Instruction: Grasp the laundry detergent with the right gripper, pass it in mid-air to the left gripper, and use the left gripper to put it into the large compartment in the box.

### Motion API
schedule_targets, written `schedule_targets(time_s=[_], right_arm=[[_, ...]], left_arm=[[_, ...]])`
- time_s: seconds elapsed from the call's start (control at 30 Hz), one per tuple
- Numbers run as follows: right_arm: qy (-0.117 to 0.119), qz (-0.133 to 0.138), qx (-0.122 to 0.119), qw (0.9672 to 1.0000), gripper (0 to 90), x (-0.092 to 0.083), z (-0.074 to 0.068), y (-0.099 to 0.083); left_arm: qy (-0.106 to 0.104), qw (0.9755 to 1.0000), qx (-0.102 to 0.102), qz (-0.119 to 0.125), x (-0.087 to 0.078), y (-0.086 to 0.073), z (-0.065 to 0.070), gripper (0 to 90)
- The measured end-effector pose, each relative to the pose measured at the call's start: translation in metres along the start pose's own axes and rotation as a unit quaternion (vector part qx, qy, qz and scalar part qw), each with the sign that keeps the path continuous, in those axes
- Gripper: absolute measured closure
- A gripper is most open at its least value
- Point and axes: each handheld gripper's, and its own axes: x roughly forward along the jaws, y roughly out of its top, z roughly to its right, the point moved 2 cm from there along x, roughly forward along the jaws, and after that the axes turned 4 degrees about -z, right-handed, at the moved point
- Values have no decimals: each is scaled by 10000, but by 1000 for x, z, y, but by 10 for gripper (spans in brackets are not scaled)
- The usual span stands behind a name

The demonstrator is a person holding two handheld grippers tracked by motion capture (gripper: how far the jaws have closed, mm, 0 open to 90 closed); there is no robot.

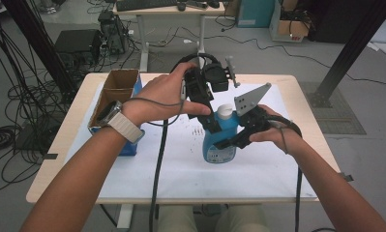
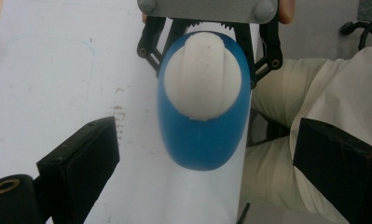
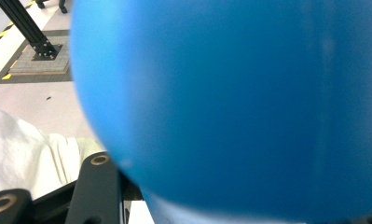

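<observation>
Two tongs meet an upright blue bottle (image 1: 220, 140), cap up: right (image 1: 231, 140) gripping it, left (image 2: 202, 182) spread.

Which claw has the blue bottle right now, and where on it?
The right claw grips the blue bottle around its body, below the white cap. The left claw is open above the cap, holding nothing.

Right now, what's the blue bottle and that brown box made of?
The blue bottle looks like smooth, slightly glossy plastic: even colour, soft shine, with a matte white plastic cap. The brown box looks like plain cardboard: dull tan walls with thin, open flaps. Its blue outer side may be printed.
</observation>
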Motion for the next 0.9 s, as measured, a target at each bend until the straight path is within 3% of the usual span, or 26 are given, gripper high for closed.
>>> schedule_targets(time_s=[0.73, 0.77, 0.9], right_arm=[[-41, -21, -76, 10000, 435, 0, -4, 3], [-46, -23, -82, 10000, 435, 0, -4, 3], [-73, -24, -73, 9999, 435, -1, -4, 3]], left_arm=[[-75, 9999, -18, -143, 25, 14, -2, 69], [-83, 9999, -114, -93, 27, 15, 0, 70], [-76, 9997, -10, -235, 30, 17, -1, 79]])
